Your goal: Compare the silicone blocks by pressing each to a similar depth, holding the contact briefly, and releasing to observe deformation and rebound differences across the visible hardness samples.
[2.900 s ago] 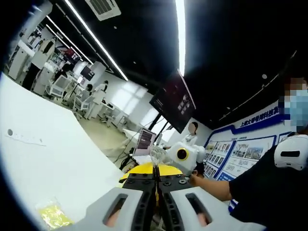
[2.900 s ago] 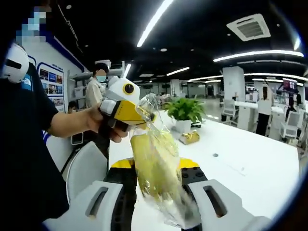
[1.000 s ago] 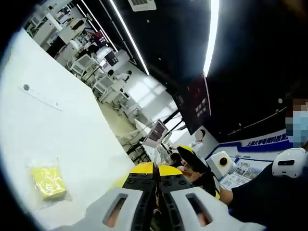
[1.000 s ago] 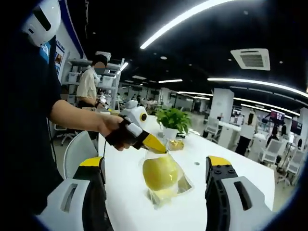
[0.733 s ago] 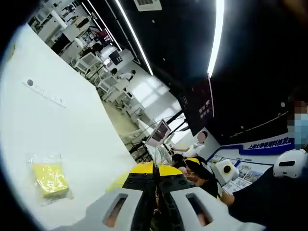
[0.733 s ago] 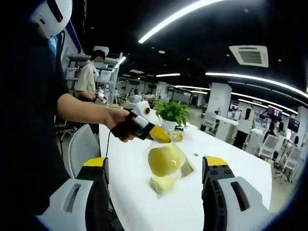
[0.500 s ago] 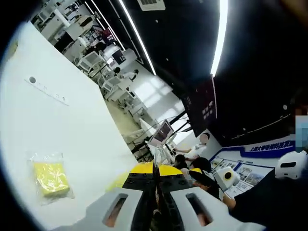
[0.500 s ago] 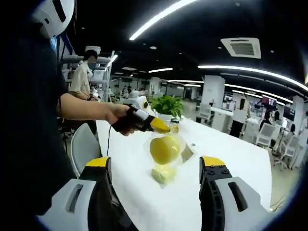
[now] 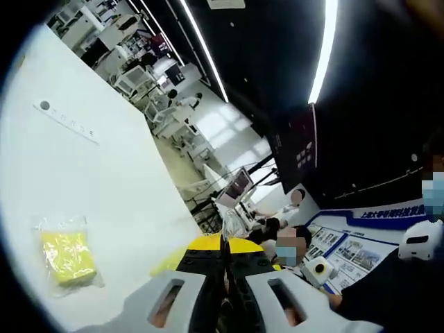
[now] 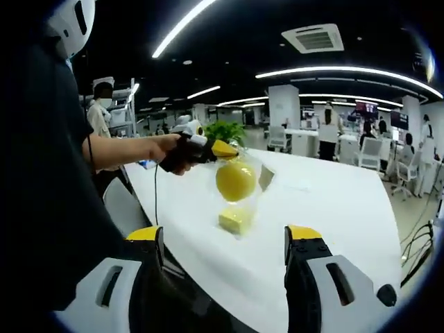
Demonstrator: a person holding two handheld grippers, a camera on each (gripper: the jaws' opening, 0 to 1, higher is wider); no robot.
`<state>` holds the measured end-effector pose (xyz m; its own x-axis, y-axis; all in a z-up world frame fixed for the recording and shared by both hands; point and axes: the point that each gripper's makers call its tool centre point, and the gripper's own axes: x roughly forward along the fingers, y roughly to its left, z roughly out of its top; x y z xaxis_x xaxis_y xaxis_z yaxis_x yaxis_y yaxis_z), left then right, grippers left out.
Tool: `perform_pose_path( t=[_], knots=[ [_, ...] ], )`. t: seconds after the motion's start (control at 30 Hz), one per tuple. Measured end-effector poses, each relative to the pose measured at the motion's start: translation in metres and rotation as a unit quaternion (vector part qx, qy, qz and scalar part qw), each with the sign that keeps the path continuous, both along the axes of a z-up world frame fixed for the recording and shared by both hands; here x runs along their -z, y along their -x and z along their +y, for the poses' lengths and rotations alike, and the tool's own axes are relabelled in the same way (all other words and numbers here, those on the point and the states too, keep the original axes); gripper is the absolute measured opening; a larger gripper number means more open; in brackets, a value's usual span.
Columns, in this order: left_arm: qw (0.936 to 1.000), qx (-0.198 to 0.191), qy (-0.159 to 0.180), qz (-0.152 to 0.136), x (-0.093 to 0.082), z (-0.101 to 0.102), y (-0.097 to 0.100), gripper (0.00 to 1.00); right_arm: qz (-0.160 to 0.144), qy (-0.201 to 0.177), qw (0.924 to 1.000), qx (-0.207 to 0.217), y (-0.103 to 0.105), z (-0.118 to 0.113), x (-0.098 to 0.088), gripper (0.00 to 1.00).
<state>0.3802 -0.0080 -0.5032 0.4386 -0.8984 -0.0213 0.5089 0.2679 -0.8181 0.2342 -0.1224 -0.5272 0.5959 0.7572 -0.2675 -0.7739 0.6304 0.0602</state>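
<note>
A person's left claw [image 10: 220, 150], yellow-tipped and with its jaws pinched together, grips the top edge of a clear plastic bag [image 10: 241, 189] and holds it up over the long white surface [image 10: 326, 208] in the right gripper view. Inside the bag sit a round yellow silicone ball [image 10: 235, 180] and, at the bottom, a pale yellow silicone block [image 10: 235, 219]; whether the bag's base touches the surface cannot be told. The right claw [image 10: 223, 260] stands wide open with nothing in it, short of the bag. In the left gripper view, a second clear bag [image 9: 66, 253] holding a flat yellow silicone block [image 9: 67, 257] lies on the surface, well apart.
</note>
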Motion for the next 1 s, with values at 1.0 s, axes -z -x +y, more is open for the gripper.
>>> perform_pose_path(
  t=[1.0],
  knots=[
    [0.9947, 0.071, -0.033, 0.067, 0.071, -0.089, -0.002, 0.0, 0.021, -0.008, 0.9987, 0.046, 0.004, -0.025, 0.006, 0.6]
  ],
)
